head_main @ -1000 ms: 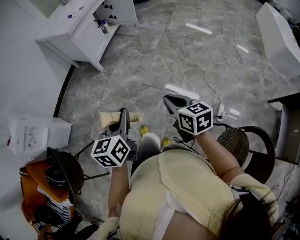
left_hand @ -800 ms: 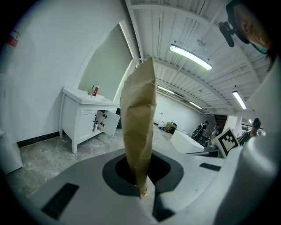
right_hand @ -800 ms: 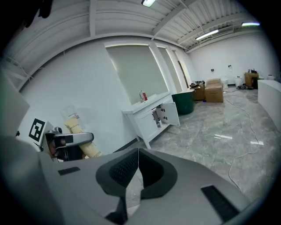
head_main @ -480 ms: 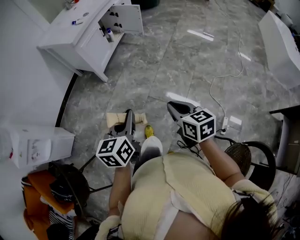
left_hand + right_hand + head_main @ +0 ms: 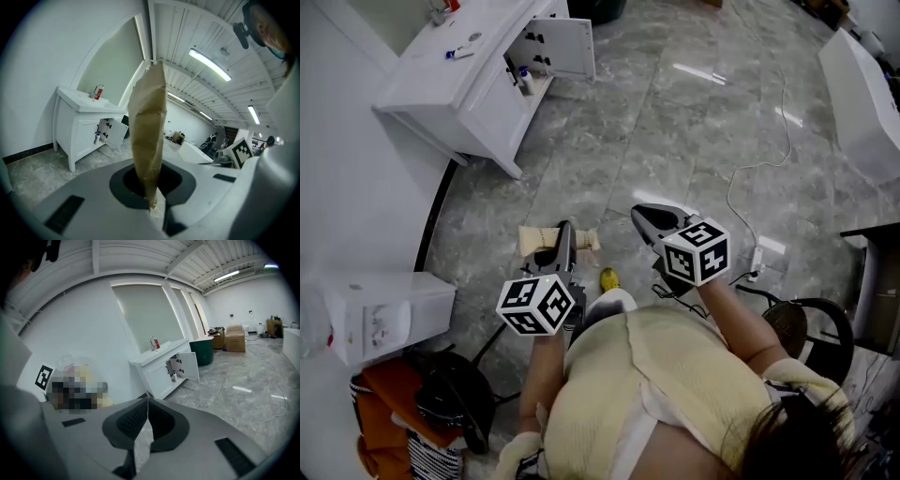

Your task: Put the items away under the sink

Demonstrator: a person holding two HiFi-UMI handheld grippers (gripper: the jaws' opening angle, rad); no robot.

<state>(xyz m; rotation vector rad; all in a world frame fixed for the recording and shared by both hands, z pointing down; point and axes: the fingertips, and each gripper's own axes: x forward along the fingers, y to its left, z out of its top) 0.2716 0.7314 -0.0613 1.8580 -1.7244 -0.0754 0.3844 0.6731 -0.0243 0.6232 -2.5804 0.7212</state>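
**Q:** What does your left tool [image 5: 152,199] carry, and where does that thing sit?

**A:** Your left tool is clenched on a tan pouch [image 5: 149,126], pinched at about the middle of its length. In the head view the pouch lies crosswise in the jaws, with an end sticking out on each side. It is out over the floor [image 5: 694,141] and well apart from the sink cabinet [image 5: 473,89].

**Q:** How will the pouch handle?

**A:** Judge it light and soft. It looks like matte kraft paper, flat and thin when seen edge-on, with a slightly creased face. It probably bends and crumples under a hard squeeze, and its free ends may flop. The surface does not look slippery, so the present mid-length pinch should serve. Keep hold where the material is doubled and firm, not at a loose corner.

**Q:** And your right tool [image 5: 146,404]?

**A:** Its jaws are closed together with nothing between them. The dark ribbed pads [image 5: 133,418] meet along one line.

**Q:** What are the surroundings made of?

**A:** The sink cabinet is white, smooth and boxy, and it stands on short legs. One door [image 5: 561,47] is swung open, and a small bottle [image 5: 523,80] stands inside. The floor is glossy grey stone-look tile, which reflects the ceiling lights. A white cable [image 5: 759,178] trails across the floor to your right, so a snag there is the likeliest hazard
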